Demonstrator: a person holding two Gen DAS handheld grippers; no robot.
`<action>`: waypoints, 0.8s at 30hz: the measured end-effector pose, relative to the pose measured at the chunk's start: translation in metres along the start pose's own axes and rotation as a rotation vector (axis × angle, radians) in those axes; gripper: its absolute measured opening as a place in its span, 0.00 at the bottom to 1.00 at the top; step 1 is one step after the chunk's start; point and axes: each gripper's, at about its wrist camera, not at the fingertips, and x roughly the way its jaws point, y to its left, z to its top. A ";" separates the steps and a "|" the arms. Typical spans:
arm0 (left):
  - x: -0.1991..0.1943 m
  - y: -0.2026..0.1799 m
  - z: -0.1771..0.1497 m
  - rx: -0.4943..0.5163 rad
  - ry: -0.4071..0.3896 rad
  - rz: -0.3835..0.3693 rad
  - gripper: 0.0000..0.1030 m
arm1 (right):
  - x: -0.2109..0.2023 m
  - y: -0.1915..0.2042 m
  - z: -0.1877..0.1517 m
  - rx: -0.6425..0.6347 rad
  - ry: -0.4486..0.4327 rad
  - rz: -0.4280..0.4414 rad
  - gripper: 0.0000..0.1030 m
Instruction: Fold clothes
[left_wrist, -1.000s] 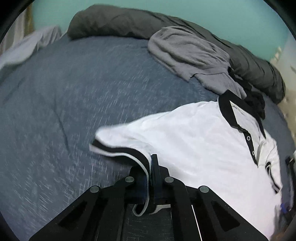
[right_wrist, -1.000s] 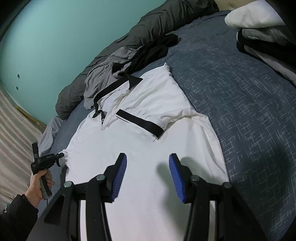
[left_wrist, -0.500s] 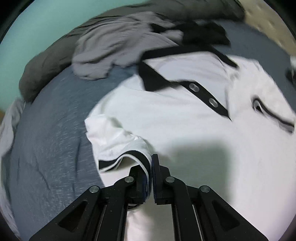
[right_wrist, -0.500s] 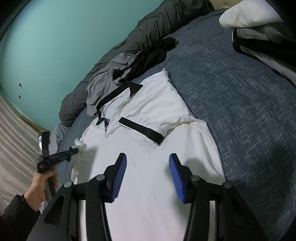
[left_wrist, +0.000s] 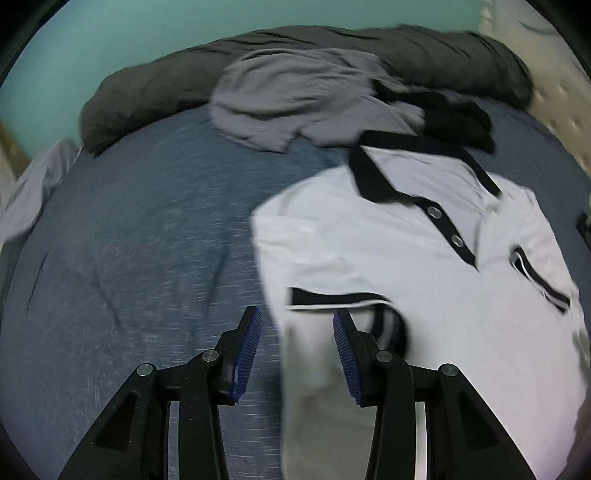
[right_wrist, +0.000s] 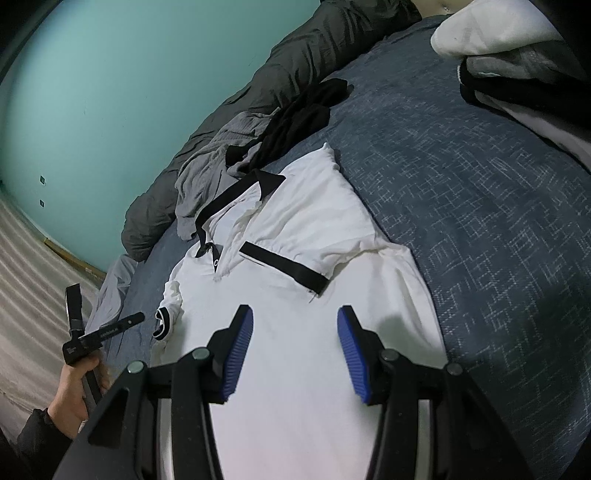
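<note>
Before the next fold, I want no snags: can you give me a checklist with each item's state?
1. Left gripper open, free of cloth: ok.
2. Right gripper open above the shirt: ok.
3. White polo shirt with black trim lies on the blue bedspread: ok.
4. Both black-cuffed sleeves folded onto the body: ok.
5. Left sleeve lies smooth: not ok, bunched.
6. Hem even: cannot tell.
</note>
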 end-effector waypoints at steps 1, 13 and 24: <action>0.003 0.006 0.000 -0.020 0.006 -0.007 0.44 | 0.000 0.001 0.000 -0.001 0.001 0.000 0.47; 0.049 0.020 0.007 -0.216 0.064 -0.126 0.45 | 0.004 -0.002 -0.001 0.003 0.008 -0.003 0.47; 0.059 0.007 0.011 -0.187 0.084 -0.180 0.07 | 0.005 -0.008 0.001 0.014 0.011 -0.002 0.47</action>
